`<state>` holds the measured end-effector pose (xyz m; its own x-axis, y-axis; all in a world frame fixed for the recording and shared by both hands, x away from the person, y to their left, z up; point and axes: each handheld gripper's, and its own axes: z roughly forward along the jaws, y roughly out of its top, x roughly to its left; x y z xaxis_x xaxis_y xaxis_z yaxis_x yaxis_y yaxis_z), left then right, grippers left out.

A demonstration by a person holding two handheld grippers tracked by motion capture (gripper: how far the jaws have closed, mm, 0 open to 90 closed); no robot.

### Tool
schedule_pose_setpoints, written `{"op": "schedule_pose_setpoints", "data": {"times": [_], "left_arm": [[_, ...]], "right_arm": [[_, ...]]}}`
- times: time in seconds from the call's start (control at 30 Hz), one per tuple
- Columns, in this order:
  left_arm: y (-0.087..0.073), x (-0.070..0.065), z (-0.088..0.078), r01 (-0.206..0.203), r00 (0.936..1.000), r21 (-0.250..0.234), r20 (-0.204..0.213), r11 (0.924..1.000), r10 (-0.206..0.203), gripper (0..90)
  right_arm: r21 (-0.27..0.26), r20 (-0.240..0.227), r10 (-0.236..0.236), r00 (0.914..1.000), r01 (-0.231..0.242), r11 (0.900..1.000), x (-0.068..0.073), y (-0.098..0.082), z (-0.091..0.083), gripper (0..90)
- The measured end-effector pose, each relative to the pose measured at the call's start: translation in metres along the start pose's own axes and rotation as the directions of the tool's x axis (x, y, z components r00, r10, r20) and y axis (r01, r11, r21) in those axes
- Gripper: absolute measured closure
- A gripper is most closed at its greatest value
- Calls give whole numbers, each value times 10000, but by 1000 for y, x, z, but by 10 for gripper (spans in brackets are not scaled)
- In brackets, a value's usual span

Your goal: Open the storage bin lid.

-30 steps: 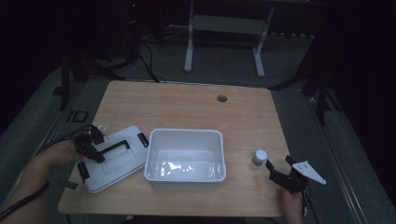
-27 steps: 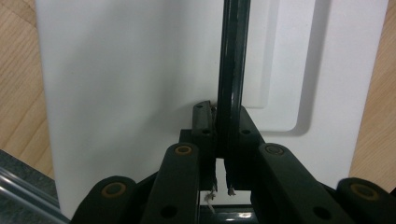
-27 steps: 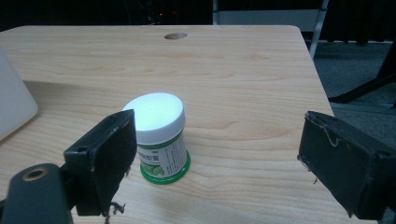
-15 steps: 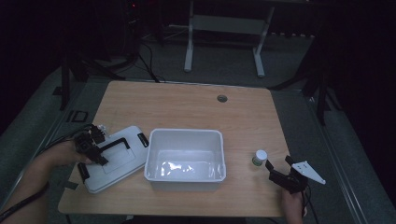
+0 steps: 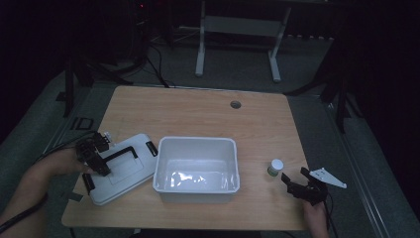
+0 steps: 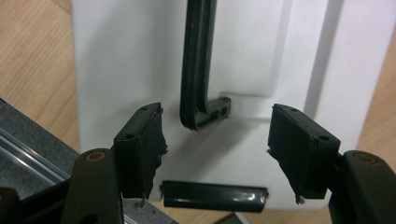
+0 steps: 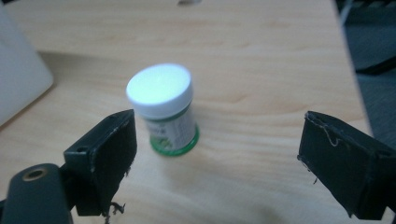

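Hovering over the white lid [image 5: 121,168] at the left of the counter [image 5: 198,111], the left gripper [image 5: 96,157] has just been opening its jaws: a second ago they were shut on the lid's black handle [image 6: 196,70], and now they stand apart with the handle's bent end between them, touched by neither pad. The lid itself lies flat where it lay before, its corner just beside the white bin [image 5: 197,168] in the middle of the counter, which has not shifted. Farther right, the small white-capped jar [image 5: 275,167] stands upright near the bin, unmoved. The right gripper [image 5: 297,182] sits just behind the jar as before, jaws wide apart and gripping nothing, the jar ahead of its left jaw.
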<state>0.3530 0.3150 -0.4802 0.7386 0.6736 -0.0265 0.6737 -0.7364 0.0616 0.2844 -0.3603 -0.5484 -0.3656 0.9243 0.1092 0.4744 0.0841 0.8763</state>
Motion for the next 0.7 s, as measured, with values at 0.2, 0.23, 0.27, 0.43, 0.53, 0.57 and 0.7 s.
{"op": "schedule_pose_setpoints", "data": {"times": [0.2, 0.23, 0.27, 0.43, 0.53, 0.57, 0.7], "left_arm": [[-4, 1, -5, 94, 9999, -32, 120, 10000, -94, 354], [-4, 1, -5, 128, 9999, -9, 113, 9999, -128, 354], [-5, 1, -5, 106, 9997, 55, 196, 9999, -107, 354], [-5, 1, -4, 39, 9999, 163, 110, 9999, -41, 354], [-5, 1, -4, -2, 9997, 201, 237, 9998, -3, 354], [-5, 1, -4, -5, 9997, 248, 254, 9997, -1, 354], [-8, 5, -5, 253, 9984, 327, 500, 9991, -270, 354]], "right_arm": [[1156, -226, -433, 9988, 456, 9923, 3, 5, 6, 110], [1397, -239, -536, 9983, 564, 9886, 4, 7, 7, 110], [1594, -247, -623, 9978, 654, 9850, 4, 8, 8, 110], [2859, -564, -1144, 9918, 1259, 9500, 6, 18, 11, 110], [3415, -718, -1361, 9881, 1526, 9274, 6, 24, 10, 110], [3598, -721, -1441, 9869, 1604, 9192, 6, 26, 9, 110], [4447, -899, -1639, 9824, 1868, 8760, 5, 34, 8, 110]]}}
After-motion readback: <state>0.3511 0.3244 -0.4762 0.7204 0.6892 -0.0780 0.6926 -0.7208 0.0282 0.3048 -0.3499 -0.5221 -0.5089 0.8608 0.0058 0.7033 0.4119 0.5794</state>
